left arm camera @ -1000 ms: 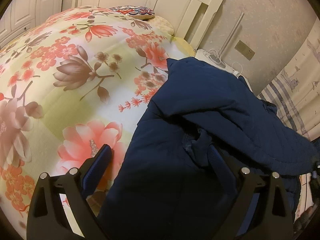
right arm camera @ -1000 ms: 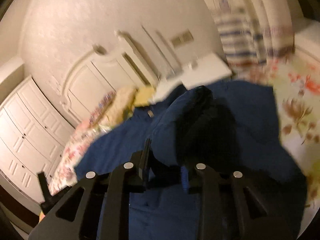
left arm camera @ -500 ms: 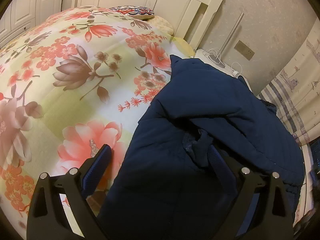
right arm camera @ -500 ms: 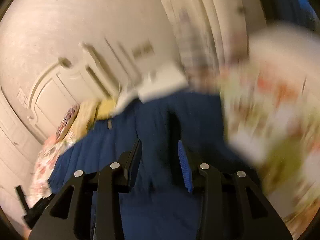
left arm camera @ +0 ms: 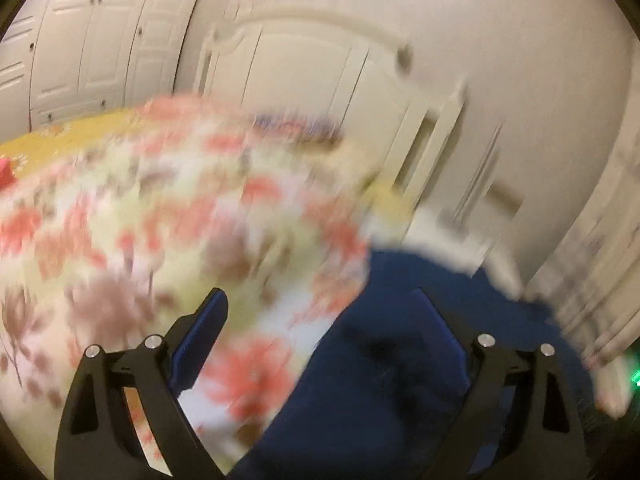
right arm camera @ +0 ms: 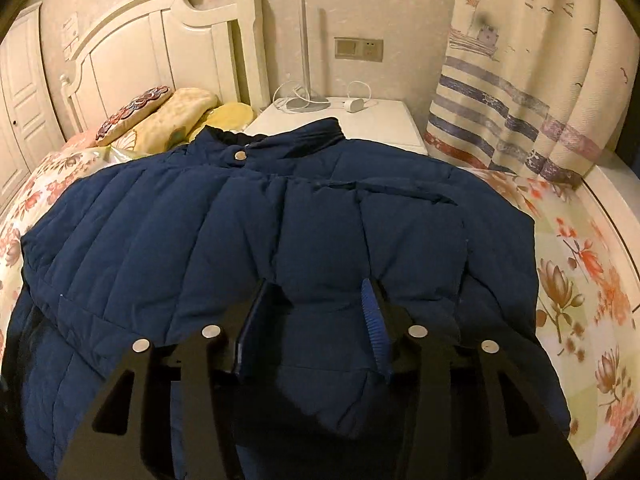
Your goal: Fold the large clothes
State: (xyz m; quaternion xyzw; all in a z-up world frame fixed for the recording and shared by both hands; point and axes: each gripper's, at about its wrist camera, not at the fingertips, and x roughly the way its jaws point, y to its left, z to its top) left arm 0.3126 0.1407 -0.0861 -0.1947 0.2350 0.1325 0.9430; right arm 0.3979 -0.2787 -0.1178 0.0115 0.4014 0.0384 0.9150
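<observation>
The navy padded jacket point(right arm camera: 280, 248) lies now spread on the bed point(right arm camera: 580, 264), collar at 12 o'clock toward the headboard point(right arm camera: 160, 40), hem at 6 o'clock under your right gripper point(right arm camera: 312, 312). A second ago this gripper was holding a bunched piece of the jacket up in the air; since then its fingers have been opening, and now they stand apart a moderate way with the quilted fabric lying between them, not pinched. So the piece is laid down: at 3 o'clock a folded panel, probably the sleeve, rests across the body of the jacket.

Your left gripper point(left arm camera: 320, 320) has left its low place at the jacket's edge. Its picture is strongly blurred, and it looks now more at the wardrobe point(left arm camera: 100, 40) and the headboard than at the cloth. Its fingers are spread wide and hold nothing; the jacket is at 5 o'clock in its view, the floral quilt point(left arm camera: 160, 220) at 9 o'clock.

For the task I judge one side fold as finished. The side at 9 o'clock seems still wide, so I think it needs the next fold. The filling is thick, so the laid panel may spring up again.
</observation>
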